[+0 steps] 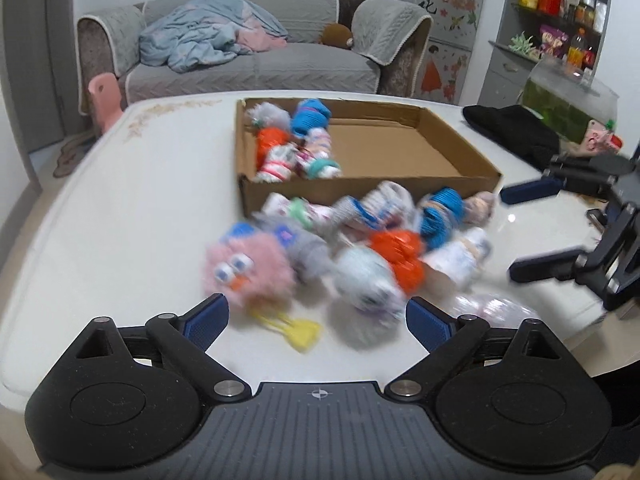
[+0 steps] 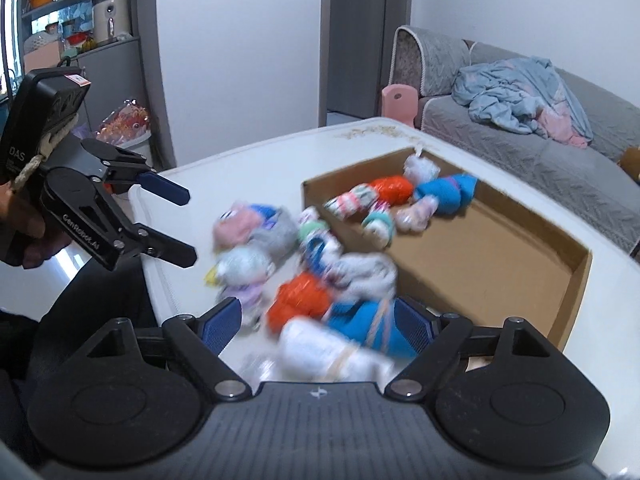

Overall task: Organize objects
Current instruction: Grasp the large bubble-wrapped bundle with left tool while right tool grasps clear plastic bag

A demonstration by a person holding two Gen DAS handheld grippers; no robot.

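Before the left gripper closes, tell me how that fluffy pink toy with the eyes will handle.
The pink toy looks furry and stuffed, so it will probably squash between the fingers rather than resist. It seems light for its bulk, likely to slide on the glossy white table if nudged. Its yellow feet may dangle.

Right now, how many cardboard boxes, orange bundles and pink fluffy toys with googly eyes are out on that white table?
Cardboard box: 1
Orange bundles: 2, one inside the box, one on the white table
Pink fluffy toy with googly eyes: 1
Total: 4
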